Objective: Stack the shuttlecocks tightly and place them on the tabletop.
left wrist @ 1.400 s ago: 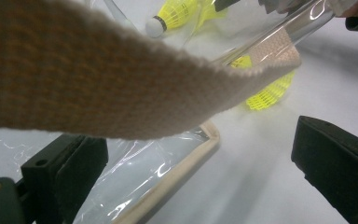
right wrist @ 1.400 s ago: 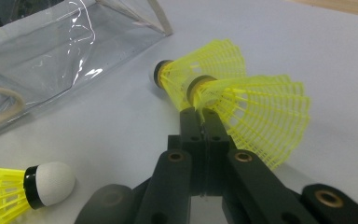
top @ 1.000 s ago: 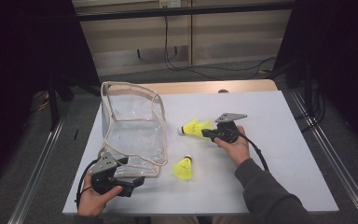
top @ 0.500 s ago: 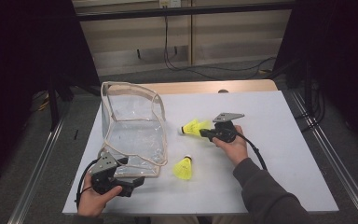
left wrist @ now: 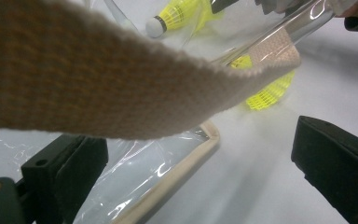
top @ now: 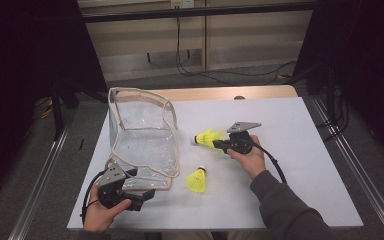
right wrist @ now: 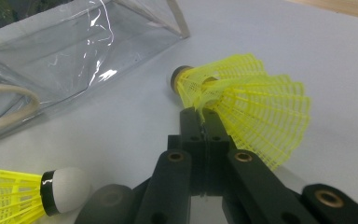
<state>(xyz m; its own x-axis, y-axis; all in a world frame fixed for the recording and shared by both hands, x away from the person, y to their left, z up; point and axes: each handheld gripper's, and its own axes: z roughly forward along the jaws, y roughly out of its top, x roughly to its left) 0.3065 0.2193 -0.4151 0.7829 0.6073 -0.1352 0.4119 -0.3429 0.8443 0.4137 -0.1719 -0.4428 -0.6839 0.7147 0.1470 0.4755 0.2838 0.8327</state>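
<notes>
A clear plastic bag (top: 142, 137) with beige trim stands open on the left of the white table (top: 300, 165). My right gripper (top: 216, 145) is shut on the mesh skirt of a yellow shuttlecock (top: 206, 137), and the pinch is plain in the right gripper view (right wrist: 204, 122). That shuttlecock (right wrist: 247, 109) lies with its cork toward the bag (right wrist: 74, 51). A second yellow shuttlecock (top: 196, 180) lies loose on the table nearer me. My left gripper (top: 147, 194) is open at the bag's near corner, with the trim edge (left wrist: 186, 163) between its wide jaws and a beige strap (left wrist: 98, 88) hanging across that view.
The second shuttlecock (right wrist: 28, 195) lies close beside my right gripper's jaws. A wooden strip (top: 220, 93) runs along the table's far edge. Metal rails (top: 350, 155) flank the table, and cables (top: 195, 70) trail on the floor beyond.
</notes>
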